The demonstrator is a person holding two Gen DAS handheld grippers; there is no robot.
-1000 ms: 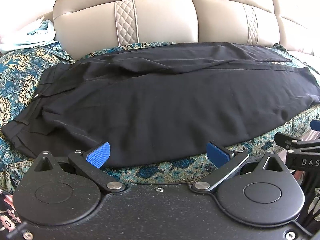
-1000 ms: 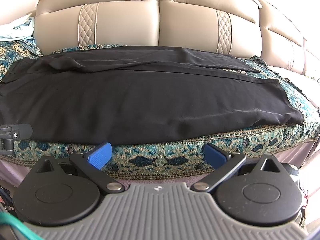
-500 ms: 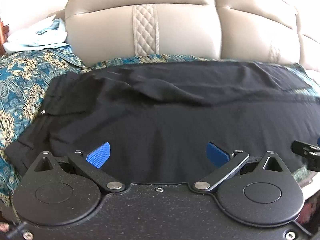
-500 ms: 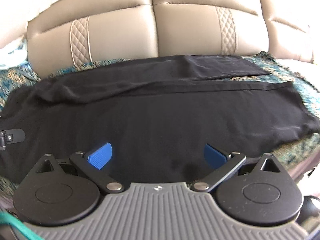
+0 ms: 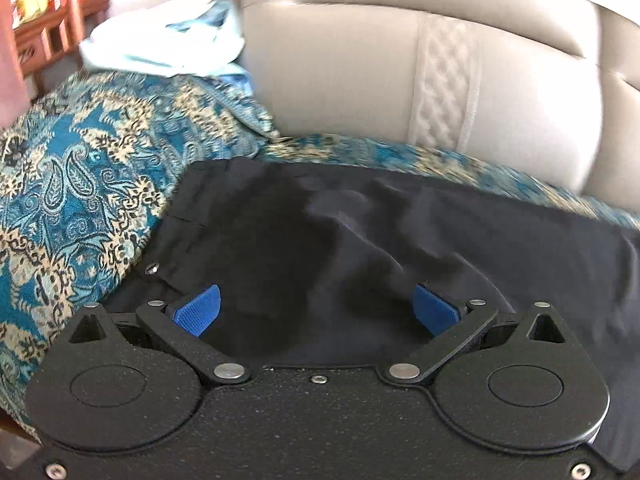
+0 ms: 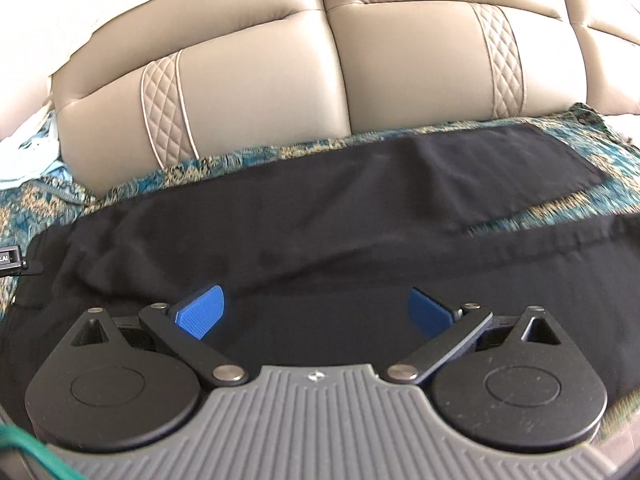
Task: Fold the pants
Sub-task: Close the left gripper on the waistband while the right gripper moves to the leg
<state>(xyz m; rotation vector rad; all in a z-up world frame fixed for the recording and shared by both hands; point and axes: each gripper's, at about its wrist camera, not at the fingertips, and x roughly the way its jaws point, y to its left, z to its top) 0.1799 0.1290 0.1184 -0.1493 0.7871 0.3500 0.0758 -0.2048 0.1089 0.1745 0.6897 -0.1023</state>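
Black pants [image 5: 360,240] lie flat on a teal paisley cover over the sofa seat. Their waistband end with a small metal button [image 5: 152,268] shows in the left wrist view. My left gripper [image 5: 316,312] hovers over that waist area, open, blue pads wide apart with nothing between them. In the right wrist view the pants [image 6: 320,232] stretch across, the far leg's hem at the right. My right gripper [image 6: 316,314] is open above the near leg, holding nothing. A tip of the left gripper [image 6: 10,262] pokes in at the left edge.
Beige leather sofa backrest [image 6: 260,92] rises right behind the pants. The teal paisley cover [image 5: 80,184] spreads to the left. Light blue and white clothes [image 5: 168,48] are piled on the far left. A wooden shelf [image 5: 52,20] stands beyond them.
Both grippers have moved forward over the pants, from the seat's front edge to above the fabric. The left one has also swung left toward the waistband. Both stayed open.
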